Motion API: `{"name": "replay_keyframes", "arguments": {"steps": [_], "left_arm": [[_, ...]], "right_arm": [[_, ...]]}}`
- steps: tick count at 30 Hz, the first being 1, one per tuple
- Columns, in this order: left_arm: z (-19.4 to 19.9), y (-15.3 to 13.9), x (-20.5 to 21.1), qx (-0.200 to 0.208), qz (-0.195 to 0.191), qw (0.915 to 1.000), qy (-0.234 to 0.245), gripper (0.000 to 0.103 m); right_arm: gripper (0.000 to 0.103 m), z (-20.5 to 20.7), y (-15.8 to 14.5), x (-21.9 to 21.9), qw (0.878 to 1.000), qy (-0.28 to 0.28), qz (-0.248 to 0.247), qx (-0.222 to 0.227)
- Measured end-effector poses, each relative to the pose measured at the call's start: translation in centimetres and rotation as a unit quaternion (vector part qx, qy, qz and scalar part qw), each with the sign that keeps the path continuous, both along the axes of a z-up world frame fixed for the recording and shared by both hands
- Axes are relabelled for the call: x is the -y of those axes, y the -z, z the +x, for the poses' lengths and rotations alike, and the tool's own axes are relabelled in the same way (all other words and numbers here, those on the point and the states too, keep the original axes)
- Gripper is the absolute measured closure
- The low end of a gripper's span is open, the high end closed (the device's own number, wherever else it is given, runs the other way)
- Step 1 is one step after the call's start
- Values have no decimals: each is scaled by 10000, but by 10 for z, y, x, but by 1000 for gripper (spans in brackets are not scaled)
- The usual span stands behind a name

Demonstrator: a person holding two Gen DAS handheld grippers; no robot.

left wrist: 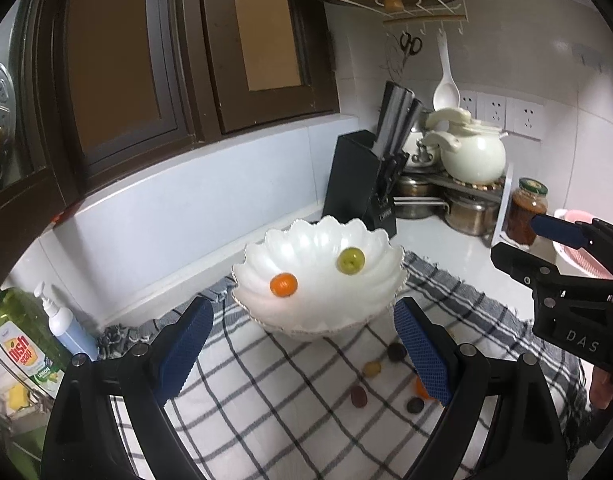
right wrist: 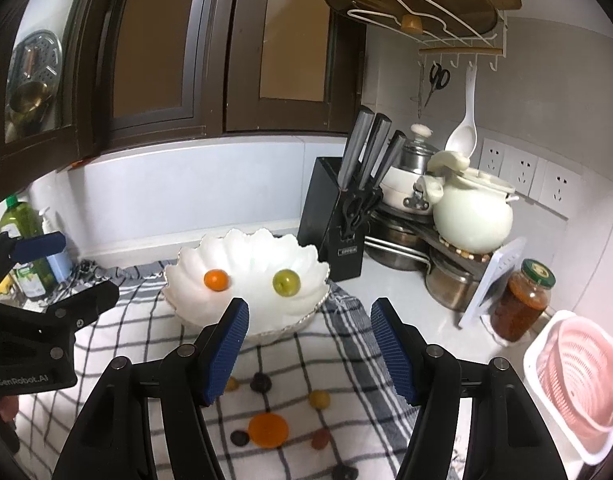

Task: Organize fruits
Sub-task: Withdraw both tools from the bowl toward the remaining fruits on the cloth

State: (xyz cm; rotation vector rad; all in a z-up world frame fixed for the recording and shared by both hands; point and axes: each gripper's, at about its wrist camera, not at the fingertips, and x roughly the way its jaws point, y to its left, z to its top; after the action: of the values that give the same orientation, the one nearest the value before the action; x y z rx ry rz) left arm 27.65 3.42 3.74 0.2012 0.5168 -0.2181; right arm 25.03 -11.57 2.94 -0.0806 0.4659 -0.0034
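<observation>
Fruit sorting barely begun: two in the bowl (right wrist: 178,276), the rest loose on the cloth (right wrist: 346,344).

Both my claws hang empty here, left claw (left wrist: 302,350) and right claw (right wrist: 308,346) each with jaws spread wide and nothing between the blue pads. In the scalloped white bowl sit a small orange fruit (right wrist: 217,280) and a green one (right wrist: 286,282), apart from each other. On the checked cloth in front of the bowl I count a bigger orange fruit (right wrist: 268,430), a yellow one (right wrist: 319,399), a dark purple one (right wrist: 260,382) and a few more small dark and reddish ones, scattered and not touching. By my reckoning most of the work is still ahead. They're small, round and smooth, so I'd expect them to roll.
</observation>
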Motion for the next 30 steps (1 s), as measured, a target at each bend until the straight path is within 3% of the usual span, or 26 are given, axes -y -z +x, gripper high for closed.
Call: {"name": "replay_keyframes", "arguments": {"steps": [19, 30], "left_arm": [[-16, 48, -2, -545, 186, 9982, 179, 10], [-13, 74, -1, -641, 193, 9973, 288, 10]], "right_arm": [[38, -18, 45, -3, 9989, -18, 112, -445], [38, -14, 73, -10, 9967, -191, 184, -768]]}}
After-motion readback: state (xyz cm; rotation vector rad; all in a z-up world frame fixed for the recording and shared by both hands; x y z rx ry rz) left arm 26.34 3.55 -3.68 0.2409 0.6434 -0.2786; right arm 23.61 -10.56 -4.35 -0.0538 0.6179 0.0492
